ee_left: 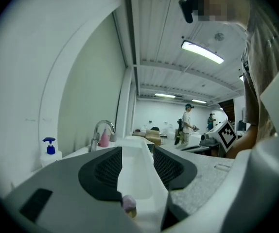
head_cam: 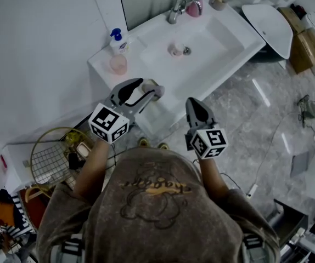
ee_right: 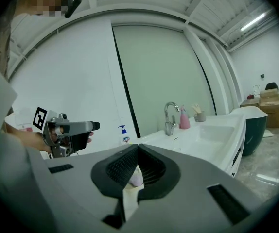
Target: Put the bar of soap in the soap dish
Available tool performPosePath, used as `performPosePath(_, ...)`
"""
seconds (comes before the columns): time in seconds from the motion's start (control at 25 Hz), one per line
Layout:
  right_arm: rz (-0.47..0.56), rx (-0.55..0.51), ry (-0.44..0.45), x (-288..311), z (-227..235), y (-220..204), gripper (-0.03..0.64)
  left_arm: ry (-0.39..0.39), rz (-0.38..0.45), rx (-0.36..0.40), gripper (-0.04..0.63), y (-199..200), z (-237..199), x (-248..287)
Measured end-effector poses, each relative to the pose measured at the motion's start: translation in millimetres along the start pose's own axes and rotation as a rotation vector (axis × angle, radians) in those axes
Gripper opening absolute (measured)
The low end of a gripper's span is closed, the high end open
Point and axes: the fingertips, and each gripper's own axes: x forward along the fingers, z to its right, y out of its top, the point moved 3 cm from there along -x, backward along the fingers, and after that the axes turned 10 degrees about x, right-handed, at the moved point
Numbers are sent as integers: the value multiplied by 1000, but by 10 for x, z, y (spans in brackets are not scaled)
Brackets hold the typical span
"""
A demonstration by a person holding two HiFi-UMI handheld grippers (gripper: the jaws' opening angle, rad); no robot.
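- While both grippers are held in front of the white bench (head_cam: 100, 66), the left gripper (head_cam: 146, 91) is released. Its own view shows the two black ribbed pads well apart, with only the basin (head_cam: 215, 40) beyond them.
- The right gripper (head_cam: 195, 106) is clenched, its pad tips meeting in its own view. A small pale-pink bit sits low in the slot behind the tips, and I cannot tell what it is.
- A pale pinkish piece that looks like the bar of soap (head_cam: 176, 49) lies in the basin, ahead of both grippers and just beside the drain (head_cam: 186, 51). Neither gripper touches it.
- A round pink thing, apparently the soap dish (head_cam: 118, 64), stands on the bench ahead and to the left of the left gripper. It is well apart from the soap.
- A blue-pump dispenser (head_cam: 118, 41) stands just behind the dish. Its label carries a blue mark, but the writing is too small to read.
- Farther ahead, past the basin, stand a chrome faucet (head_cam: 176, 9), a pink bottle (head_cam: 193, 8) and a cup (head_cam: 218, 3).
- Each gripper's marker cube (head_cam: 109, 123) bears black-and-white square patterns and no words.
- The person's shirt (head_cam: 152, 201) has brownish script above a drawn figure, and the lettering is not legible.
- A round wire basket (head_cam: 50, 160) sits below and to the left of the left gripper.
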Motion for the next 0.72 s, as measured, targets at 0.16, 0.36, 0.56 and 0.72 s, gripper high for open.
performPosePath(0.16, 1, -27, 18, -8, -63, -35, 2, 91, 38, -43, 194, -22, 16, -173)
performPosePath(0.36, 0, -35, 26, -61, -77, -70, 2, 150, 58, -78, 178, -160, 83, -300)
performPosePath(0.56, 1, -42, 37, -95, -89, -109, 2, 228, 45, -66, 97, -305, 26, -409)
performPosePath(0.72, 4, -44, 38, -112, -85, -152, 2, 281, 41, -110, 8, -398, -8, -473)
